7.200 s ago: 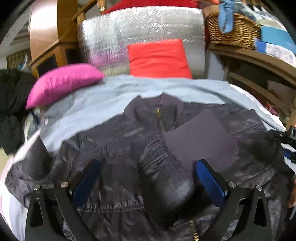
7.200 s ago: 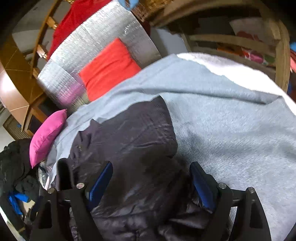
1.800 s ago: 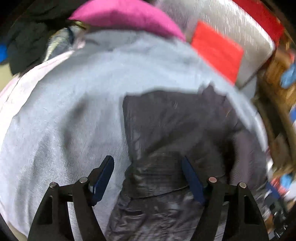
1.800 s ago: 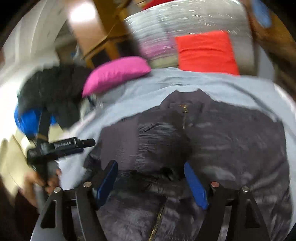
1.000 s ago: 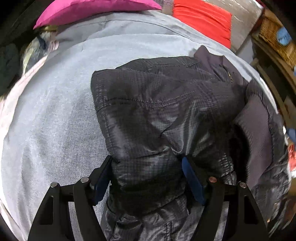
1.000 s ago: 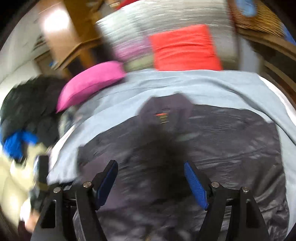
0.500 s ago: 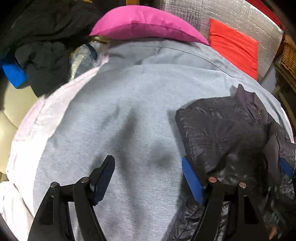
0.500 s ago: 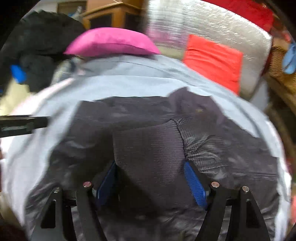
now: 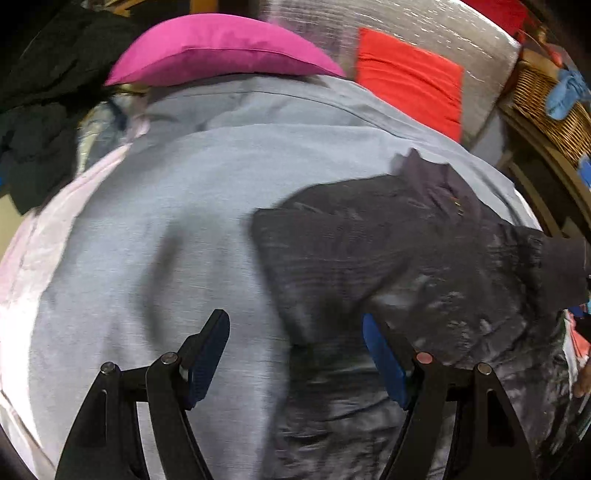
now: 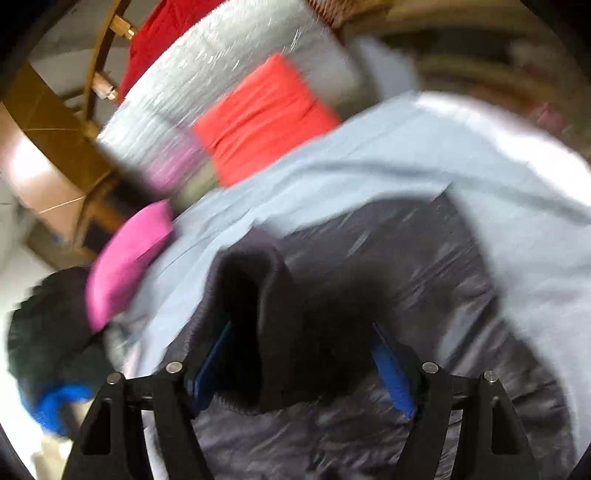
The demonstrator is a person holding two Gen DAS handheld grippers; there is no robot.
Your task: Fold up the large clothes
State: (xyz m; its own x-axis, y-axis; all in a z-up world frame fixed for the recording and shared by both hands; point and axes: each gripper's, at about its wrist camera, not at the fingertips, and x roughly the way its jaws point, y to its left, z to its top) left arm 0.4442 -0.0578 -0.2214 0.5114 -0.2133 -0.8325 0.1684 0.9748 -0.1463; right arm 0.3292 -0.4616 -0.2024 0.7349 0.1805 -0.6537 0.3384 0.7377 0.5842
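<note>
A dark quilted jacket (image 9: 388,258) lies on the light grey-blue bedsheet (image 9: 166,221), its left side folded inward, collar (image 9: 432,173) toward the cushions. My left gripper (image 9: 295,350) is open and empty, just above the sheet at the jacket's left edge. In the blurred right wrist view the jacket (image 10: 424,266) fills the middle. My right gripper (image 10: 299,358) stands wide, with the jacket's dark knit cuff (image 10: 266,325) bunched between its fingers; whether the pads press on it cannot be told.
A pink pillow (image 9: 221,51) and a red cushion (image 9: 410,85) lie at the bed's head against a silver padded backrest (image 9: 388,18). Dark clothes (image 9: 37,92) are heaped at the left. A wicker basket (image 9: 546,99) stands on a wooden shelf at the right.
The left gripper let go of the folded jacket side and drew back left over the sheet. The right gripper swung in fast, with the knit cuff now between its fingers.
</note>
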